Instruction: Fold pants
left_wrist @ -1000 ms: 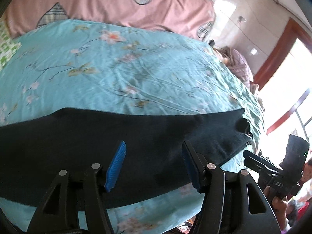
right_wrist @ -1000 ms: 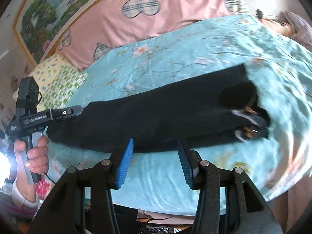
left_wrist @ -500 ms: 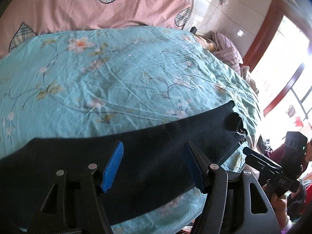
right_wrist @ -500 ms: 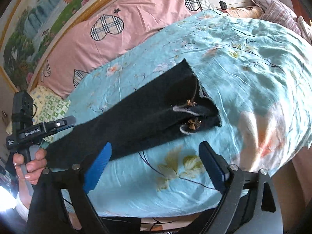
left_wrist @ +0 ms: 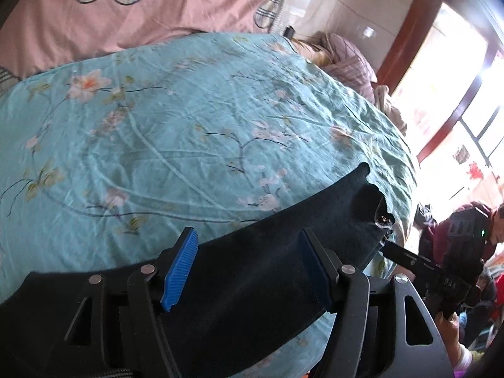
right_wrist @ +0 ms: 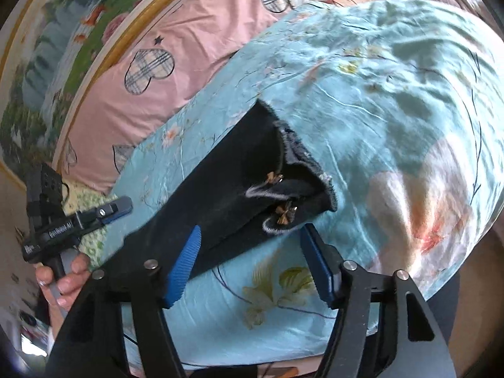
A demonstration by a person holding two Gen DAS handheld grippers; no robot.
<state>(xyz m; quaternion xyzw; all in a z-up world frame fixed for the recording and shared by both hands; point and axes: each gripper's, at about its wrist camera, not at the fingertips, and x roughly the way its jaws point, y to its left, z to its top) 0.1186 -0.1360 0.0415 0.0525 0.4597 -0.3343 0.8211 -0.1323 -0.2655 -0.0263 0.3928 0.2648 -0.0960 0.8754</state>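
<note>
Right wrist view shows the black pants (right_wrist: 220, 186) lying long and flat across the bed's blue floral sheet (right_wrist: 393, 94), frayed hem end with its small bows toward my right fingers (right_wrist: 250, 264). Those fingers are closing but grasp nothing yet; only the near edge of the pants sits between the blue pads, the hem just beyond them. From the left wrist view, my left fingers (left_wrist: 247, 267) hang released and spread wide above the middle of the pants (left_wrist: 267, 258), not pinching. Beyond the pants lie pink pillows (right_wrist: 176, 60). My worry: the two stacked legs could split if I catch only the top layer at the hem, and an uneven lift between hands would skew the fold
</note>
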